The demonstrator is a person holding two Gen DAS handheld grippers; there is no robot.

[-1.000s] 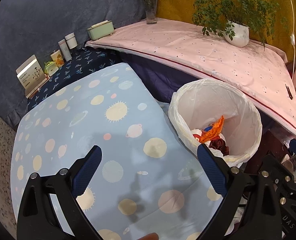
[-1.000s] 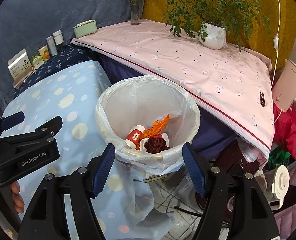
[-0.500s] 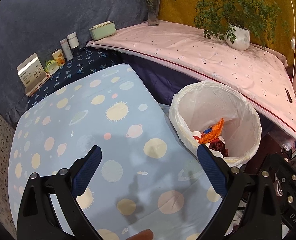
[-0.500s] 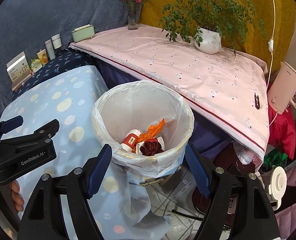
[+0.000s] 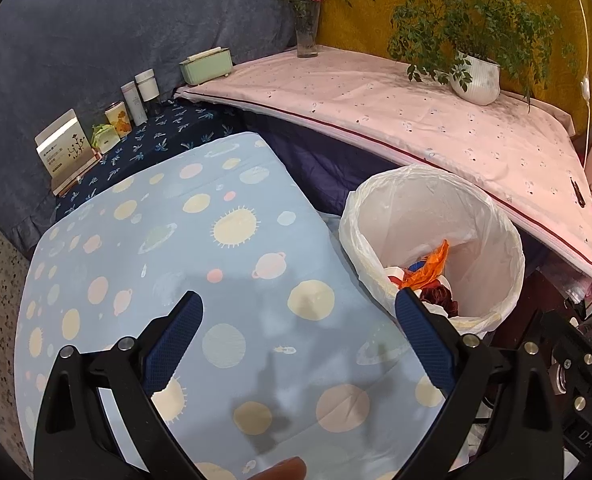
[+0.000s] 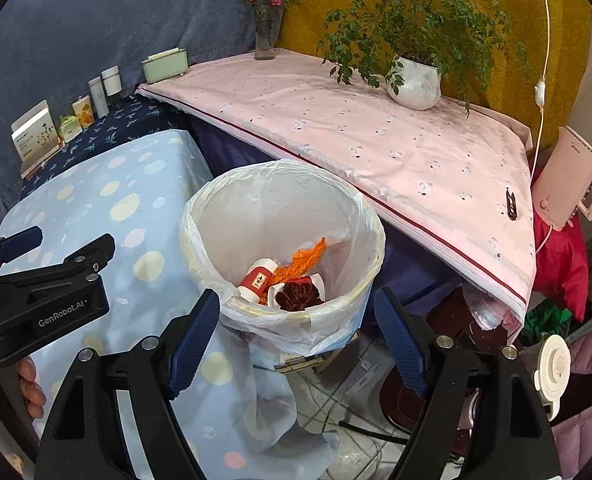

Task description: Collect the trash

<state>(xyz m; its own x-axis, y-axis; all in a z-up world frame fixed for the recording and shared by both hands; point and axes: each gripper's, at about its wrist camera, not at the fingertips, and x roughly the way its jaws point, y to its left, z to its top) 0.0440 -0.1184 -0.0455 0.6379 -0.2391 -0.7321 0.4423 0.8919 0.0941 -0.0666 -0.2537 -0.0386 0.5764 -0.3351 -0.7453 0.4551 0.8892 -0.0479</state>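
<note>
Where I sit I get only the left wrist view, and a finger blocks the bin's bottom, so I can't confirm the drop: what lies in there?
Observer: In the right wrist view, a white bottle with a red label lies in the bin, beside the orange wrapper.
Operator: Is there anything on the floor under the bin?
Observer: Yes. Cables run across the tiles just below it.
Operator: Is the right hand-held gripper carrying anything?
Observer: No. The right hand-held gripper is open in front of the bin's near rim. Its jaws have just been opening, and nothing is between them.
</note>
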